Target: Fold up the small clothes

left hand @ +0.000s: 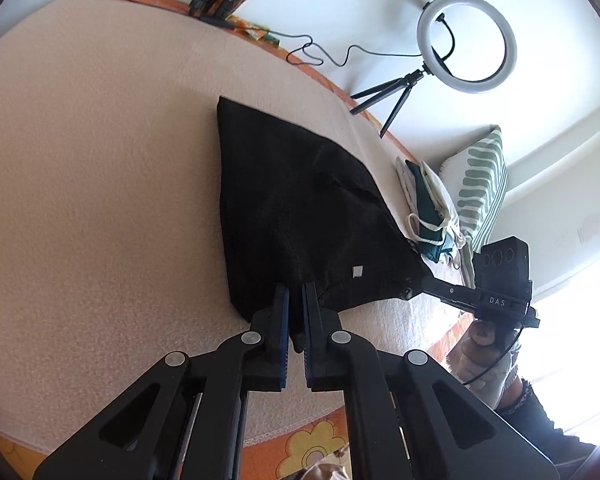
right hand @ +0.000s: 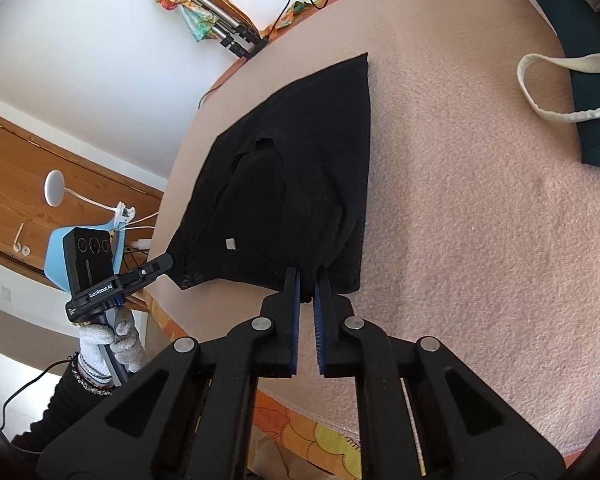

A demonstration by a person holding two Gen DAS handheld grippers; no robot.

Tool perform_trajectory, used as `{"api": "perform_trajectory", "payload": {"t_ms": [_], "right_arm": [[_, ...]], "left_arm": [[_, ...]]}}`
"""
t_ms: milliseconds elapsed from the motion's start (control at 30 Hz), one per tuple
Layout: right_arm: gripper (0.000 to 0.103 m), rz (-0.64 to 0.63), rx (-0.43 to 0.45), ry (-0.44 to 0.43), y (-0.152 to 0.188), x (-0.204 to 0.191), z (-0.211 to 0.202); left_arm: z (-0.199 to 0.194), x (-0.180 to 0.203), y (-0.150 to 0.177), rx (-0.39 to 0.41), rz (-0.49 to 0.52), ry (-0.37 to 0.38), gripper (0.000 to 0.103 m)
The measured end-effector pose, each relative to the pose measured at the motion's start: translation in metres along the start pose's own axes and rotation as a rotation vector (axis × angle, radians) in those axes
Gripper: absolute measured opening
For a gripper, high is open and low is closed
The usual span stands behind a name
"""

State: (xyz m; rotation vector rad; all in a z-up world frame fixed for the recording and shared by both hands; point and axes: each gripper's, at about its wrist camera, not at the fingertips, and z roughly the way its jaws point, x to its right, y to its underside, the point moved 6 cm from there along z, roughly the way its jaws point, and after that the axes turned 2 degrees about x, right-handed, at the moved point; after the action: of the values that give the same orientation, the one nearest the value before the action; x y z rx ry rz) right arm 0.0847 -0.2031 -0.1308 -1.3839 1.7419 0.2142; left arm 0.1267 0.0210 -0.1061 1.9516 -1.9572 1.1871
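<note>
A black garment [left hand: 300, 208] lies on the pink blanket [left hand: 100, 184], its near edge lifted. My left gripper [left hand: 295, 300] is shut on the garment's near left corner. My right gripper [right hand: 307, 284] is shut on the near right corner of the same black garment [right hand: 300, 168]. A small white tag [left hand: 357, 271] shows on the cloth, also in the right wrist view [right hand: 230, 244]. The right gripper shows in the left wrist view [left hand: 414, 286], pinching the cloth. The left gripper shows in the right wrist view [right hand: 171, 261], also pinching it.
A pile of green and white clothes [left hand: 428, 204] lies at the blanket's right edge, seen also in the right wrist view [right hand: 580, 60]. A striped cushion [left hand: 480, 184] and a ring light on a tripod [left hand: 466, 42] stand beyond. The pink blanket [right hand: 480, 220] ends at an orange flowered sheet [left hand: 300, 452].
</note>
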Motion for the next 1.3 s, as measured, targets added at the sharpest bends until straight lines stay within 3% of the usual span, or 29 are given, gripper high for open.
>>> {"api": "perform_trajectory", "payload": {"t_ms": [67,133,200,267,400,467,500,533,600,700,967,1067,1300], "right_arm": [[0.007,-0.049,0.003,0.016,0.001,-0.006,-0.005],[0.007,-0.117,-0.027,0.094,0.007,-0.005,-0.002],[0.007,-0.18,-0.087,0.15,0.015,-0.004,0.005],[0.009,-0.219,-0.12,0.194,0.02,-0.003,0.007],[0.012,-0.24,-0.062,0.171,0.003,-0.009,-0.008],[0.025,-0.227,-0.009,0.129,-0.012,-0.011,-0.019],[0.038,-0.222,0.018,0.114,-0.021,-0.013,-0.023],[0.045,-0.216,0.031,0.09,-0.028,-0.016,-0.026],[0.045,-0.201,0.041,0.043,-0.04,-0.02,-0.029],[0.045,-0.158,0.078,0.045,-0.062,-0.018,-0.027],[0.045,-0.088,0.068,0.128,-0.11,0.008,0.02],[0.045,-0.032,0.071,0.137,-0.124,0.024,0.032],[0.045,0.026,0.085,0.127,-0.144,0.041,0.046]], "left_arm": [[-0.006,-0.001,-0.001,0.009,0.054,-0.041,0.004],[-0.001,-0.005,0.007,-0.044,0.086,-0.055,0.004],[0.006,-0.013,0.016,-0.09,0.085,-0.095,0.012],[0.01,-0.022,0.019,-0.123,0.056,-0.128,0.014],[-0.002,-0.024,-0.001,-0.064,0.014,-0.106,0.016],[-0.008,-0.023,-0.016,-0.015,-0.011,-0.099,0.025],[-0.009,-0.023,-0.024,0.005,-0.023,-0.095,0.025],[-0.009,-0.022,-0.031,0.017,-0.031,-0.093,0.025],[-0.007,-0.021,-0.045,0.043,-0.04,-0.089,0.025],[0.004,-0.023,-0.064,0.061,-0.087,-0.067,0.028],[0.041,-0.046,-0.095,0.079,-0.197,-0.069,0.03],[0.056,-0.054,-0.095,0.045,-0.233,-0.068,0.03],[0.074,-0.048,-0.104,0.007,-0.2,-0.06,0.03]]}}
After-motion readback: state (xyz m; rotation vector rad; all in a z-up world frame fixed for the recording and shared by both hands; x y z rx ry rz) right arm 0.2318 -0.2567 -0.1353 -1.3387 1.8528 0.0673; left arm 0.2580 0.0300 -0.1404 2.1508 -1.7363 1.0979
